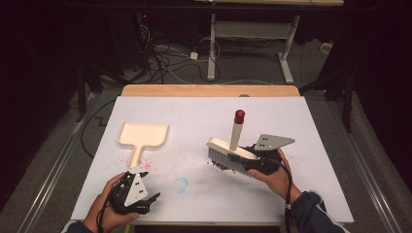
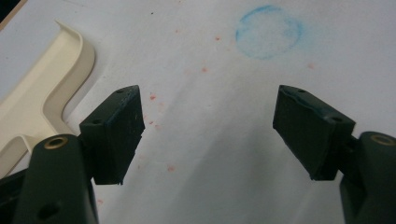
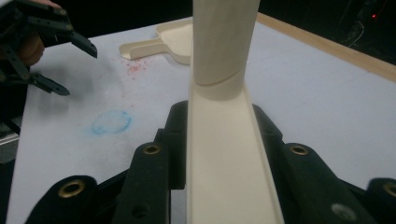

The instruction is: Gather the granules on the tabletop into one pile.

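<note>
White table (image 1: 301,145): right hand-held gripper (image 1: 250,162) clamps brush (image 1: 228,150); left hand-held gripper (image 1: 148,189) gapes empty.

Spread across the wooden table (image 1: 209,90): a white sheet (image 1: 291,126), leaving bare only a strip of wood along the far edge. Near the front of the sheet, left of centre: a round, faint blue smudge (image 1: 181,185), seen close as a pale ring (image 2: 268,31), and again on the left (image 3: 111,122). Beyond the table, on the grey floor: a tangle of dark and white cables (image 1: 165,60), with a small white plug box (image 1: 194,55) among them. Farther back: the white legs of a second desk (image 1: 212,48). Along the floor on the left and right: metal rails (image 1: 53,165). Far left, in the dark: a tiny red light (image 1: 145,17).
</note>
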{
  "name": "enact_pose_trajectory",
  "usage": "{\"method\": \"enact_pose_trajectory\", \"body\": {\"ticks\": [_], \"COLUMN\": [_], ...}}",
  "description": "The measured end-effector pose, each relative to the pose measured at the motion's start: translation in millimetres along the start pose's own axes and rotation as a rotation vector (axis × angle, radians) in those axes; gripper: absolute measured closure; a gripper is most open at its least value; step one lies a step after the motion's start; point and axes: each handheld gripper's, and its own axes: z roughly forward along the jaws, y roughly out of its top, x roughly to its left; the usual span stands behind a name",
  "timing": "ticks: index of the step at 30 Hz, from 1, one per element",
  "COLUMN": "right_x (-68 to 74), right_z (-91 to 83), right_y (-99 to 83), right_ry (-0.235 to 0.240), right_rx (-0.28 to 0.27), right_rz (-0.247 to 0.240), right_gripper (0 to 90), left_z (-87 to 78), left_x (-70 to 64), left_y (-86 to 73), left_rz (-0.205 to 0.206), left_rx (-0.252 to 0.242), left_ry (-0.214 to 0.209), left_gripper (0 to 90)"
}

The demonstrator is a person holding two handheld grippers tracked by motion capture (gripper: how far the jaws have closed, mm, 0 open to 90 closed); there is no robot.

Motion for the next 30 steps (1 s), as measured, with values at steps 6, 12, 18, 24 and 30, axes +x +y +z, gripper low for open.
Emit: {"method": "enact_pose_trajectory", "body": {"ticks": [6,12,18,24,30], "right_x": [1.4,4.8,9.6,10.5,4.8], "right_z": [-32.3,-67.9,-98.9,-115.8,-114.5], "right_y": [6.5,3.7,-4.8,-14.9,-25.6], "right_ry": [-0.042,-0.069,-0.052,-0.007,0.049], "right_rx": [0.004,0.042,0.103,0.176,0.256], "right_rz": [0.017,0.033,0.036,0.055,0.08], "right_gripper": [67.1,67.1,67.1,67.1,67.1], "left_z": [-1.1,-3.6,-3.9,-2.7,-2.1], "left_x": [1.1,2.9,4.4,3.7,2.9], "left_y": [-0.6,-0.5,-0.5,1.1,2.0], "left_rz": [-0.004,-0.017,-0.023,-0.02,-0.021], "left_rx": [-0.004,-0.017,-0.021,-0.014,-0.014], "left_ry": [0.011,0.028,0.031,0.028,0.027], "left_gripper": [23.9,23.8,23.7,23.7,23.7]}}
